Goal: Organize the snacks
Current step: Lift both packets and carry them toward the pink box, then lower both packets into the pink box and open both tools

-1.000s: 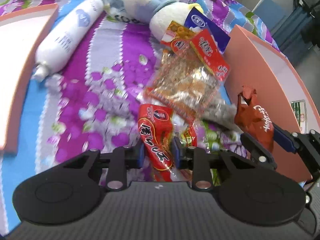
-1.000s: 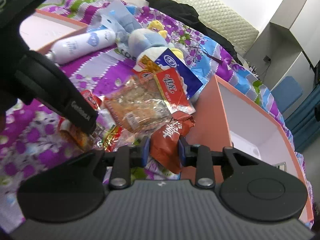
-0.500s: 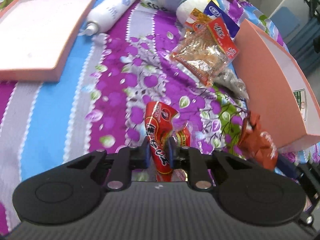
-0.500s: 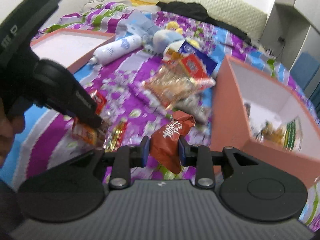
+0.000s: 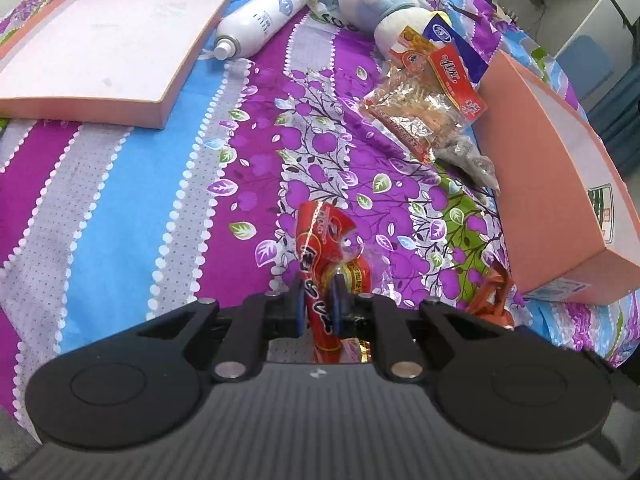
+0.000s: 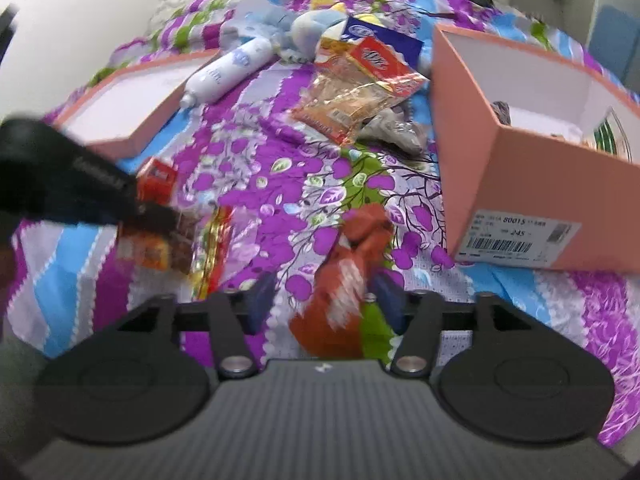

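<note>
My left gripper (image 5: 318,308) is closing on a red snack packet (image 5: 320,240), which stands up between its pads above the flowered bedspread. The right wrist view shows that gripper (image 6: 160,216) at the left with the red packet (image 6: 156,176) and a gold wrapper beneath. My right gripper (image 6: 324,300) is opening; a blurred orange-brown snack packet (image 6: 340,280) sits between its fingers with gaps on both sides. That packet (image 5: 490,296) lies near the pink open box (image 6: 500,140), which has several items inside.
A pile of snack bags (image 5: 420,116) lies beside the box's (image 5: 560,180) far corner. The pink box lid (image 5: 100,48) rests at the back left. A white bottle (image 5: 260,20) and a plush toy (image 5: 376,4) lie further back on the bed.
My right jaws have spread and let go of the orange-brown packet. My left gripper has pulled back from the snack pile with the red packet, its jaws tighter.
</note>
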`<control>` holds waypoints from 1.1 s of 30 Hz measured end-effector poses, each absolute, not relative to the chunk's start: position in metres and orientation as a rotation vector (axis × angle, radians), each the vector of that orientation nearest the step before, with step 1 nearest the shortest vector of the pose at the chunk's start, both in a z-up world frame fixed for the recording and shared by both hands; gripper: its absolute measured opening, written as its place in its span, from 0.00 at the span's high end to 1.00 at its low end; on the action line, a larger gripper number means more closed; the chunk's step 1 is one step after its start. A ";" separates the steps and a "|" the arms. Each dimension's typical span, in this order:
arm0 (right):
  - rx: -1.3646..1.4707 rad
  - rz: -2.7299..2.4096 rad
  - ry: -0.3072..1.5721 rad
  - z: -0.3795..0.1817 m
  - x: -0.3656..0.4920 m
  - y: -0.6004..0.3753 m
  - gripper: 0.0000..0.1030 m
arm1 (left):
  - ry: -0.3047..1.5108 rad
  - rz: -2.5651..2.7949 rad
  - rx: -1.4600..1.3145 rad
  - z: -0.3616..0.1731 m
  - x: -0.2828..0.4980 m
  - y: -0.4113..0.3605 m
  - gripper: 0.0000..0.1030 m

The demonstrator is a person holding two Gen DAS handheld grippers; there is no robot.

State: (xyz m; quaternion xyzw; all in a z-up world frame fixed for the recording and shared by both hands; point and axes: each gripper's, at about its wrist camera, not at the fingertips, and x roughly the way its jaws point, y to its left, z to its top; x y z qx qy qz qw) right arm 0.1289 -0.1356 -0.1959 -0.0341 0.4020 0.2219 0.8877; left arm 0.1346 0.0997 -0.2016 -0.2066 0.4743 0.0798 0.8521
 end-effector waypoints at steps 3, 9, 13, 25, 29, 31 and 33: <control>-0.041 0.440 0.851 -0.201 0.140 -0.137 0.39 | 0.992 0.168 -0.427 -0.199 0.132 0.098 0.87; -0.072 0.422 0.905 -0.213 0.153 -0.135 0.54 | 0.970 0.151 -0.428 -0.193 0.125 0.092 0.87; -0.047 0.445 0.911 -0.203 0.149 -0.142 0.60 | 0.965 0.145 -0.421 -0.182 0.121 0.087 0.87; 0.015 0.446 0.802 -0.129 0.116 -0.173 0.60 | 0.918 0.063 -0.374 -0.131 0.109 0.063 0.88; 0.027 0.457 0.753 -0.100 0.101 -0.186 0.60 | 0.872 0.046 -0.358 -0.105 0.098 0.051 0.88; 0.039 0.455 0.730 -0.088 0.096 -0.193 0.60 | 0.844 0.030 -0.341 -0.090 0.094 0.044 0.88; 0.058 0.449 0.704 -0.077 0.091 -0.201 0.60 | 0.820 0.015 -0.338 -0.077 0.089 0.038 0.88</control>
